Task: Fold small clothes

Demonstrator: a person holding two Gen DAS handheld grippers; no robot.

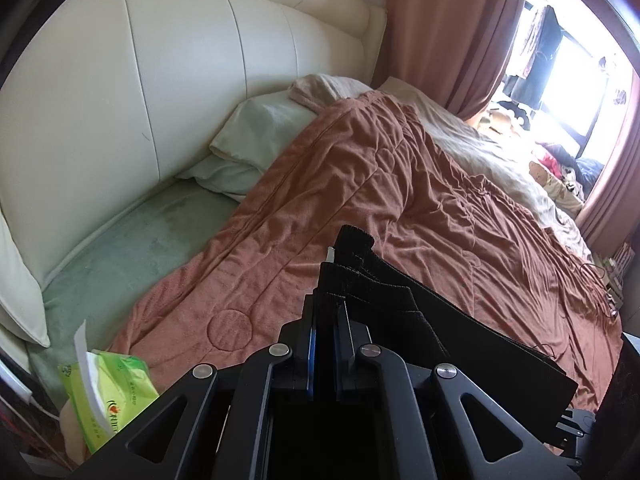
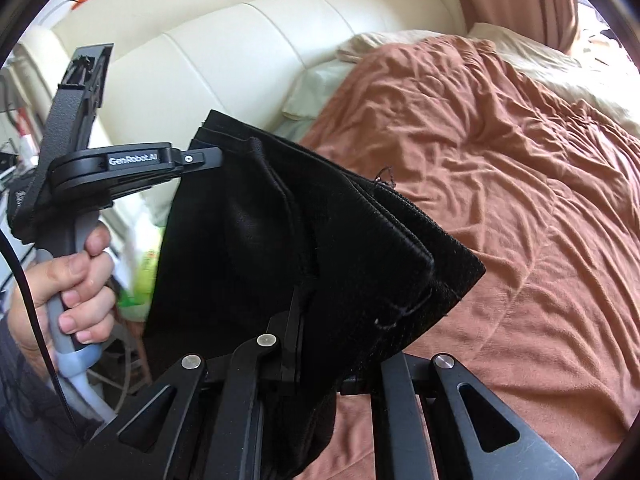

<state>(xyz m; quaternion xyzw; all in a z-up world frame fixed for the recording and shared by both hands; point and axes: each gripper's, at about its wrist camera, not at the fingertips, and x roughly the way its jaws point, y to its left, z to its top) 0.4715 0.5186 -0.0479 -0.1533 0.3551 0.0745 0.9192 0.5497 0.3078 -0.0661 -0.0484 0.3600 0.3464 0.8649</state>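
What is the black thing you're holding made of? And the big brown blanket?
The black garment looks like soft, matte knit fabric: ribbed edges, loose threads, floppy folds. The brown blanket seems a brushed, velvety quilted cloth: fine wrinkles, stitched lines and a sewn circle. The exact fibres cannot be told.

Place: a home bedroom
Showing it: bed (image 1: 420, 200) lying rumpled under a quilt, padded headboard (image 1: 160, 80), pillow (image 1: 248, 140), curtains (image 1: 448, 28) hanging

L gripper (image 1: 326, 312) clamping black garment (image 1: 420, 320)

Black left tool (image 2: 208, 156) marked GenRobot.AI, grey handle, black cable, bare-skinned hand (image 2: 76, 280).
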